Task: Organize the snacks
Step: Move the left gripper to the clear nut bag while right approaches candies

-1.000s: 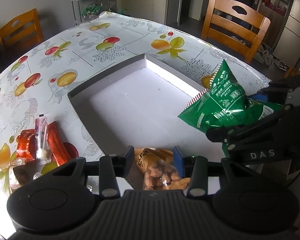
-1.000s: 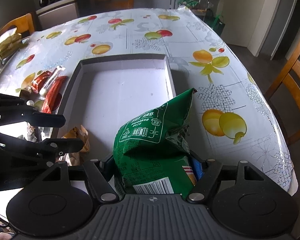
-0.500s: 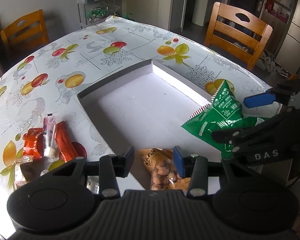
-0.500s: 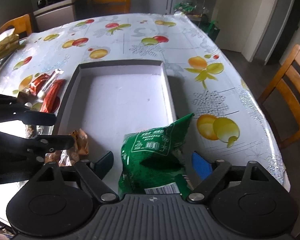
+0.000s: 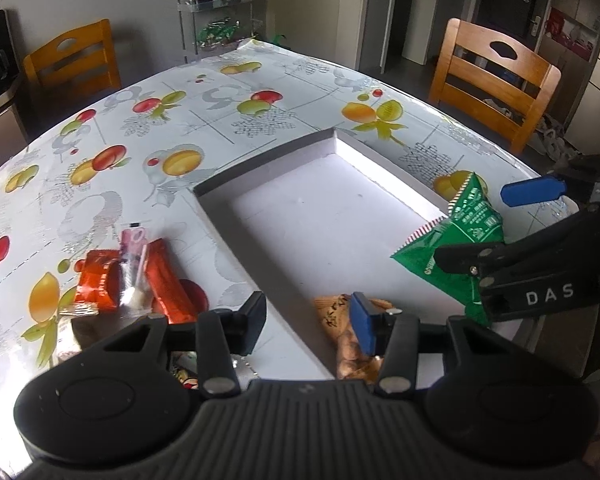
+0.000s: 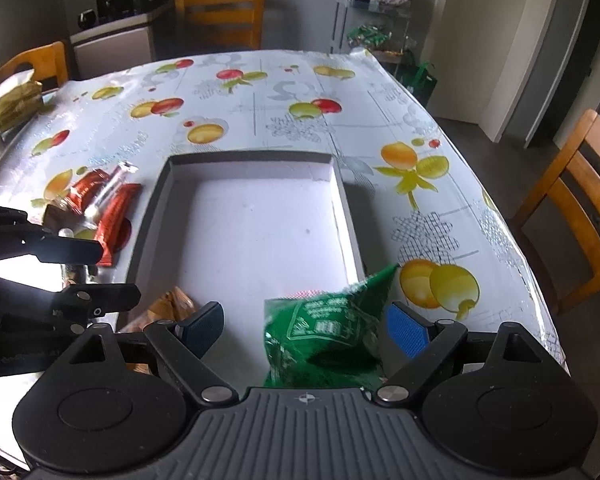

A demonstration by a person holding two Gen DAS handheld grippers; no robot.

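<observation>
At the lower centre of the right wrist view, the right gripper (image 6: 304,326), jaws wide, should lift straight off the green bag (image 6: 324,336) without snagging it, the left gripper (image 5: 306,322) likewise spread.

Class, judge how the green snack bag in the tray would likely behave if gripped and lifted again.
The green snack bag looks puffed and creased, so it is probably light and crushable. Its glossy film may slip between pads. Its serrated top edge stands unsupported, so it would likely flop.
</observation>
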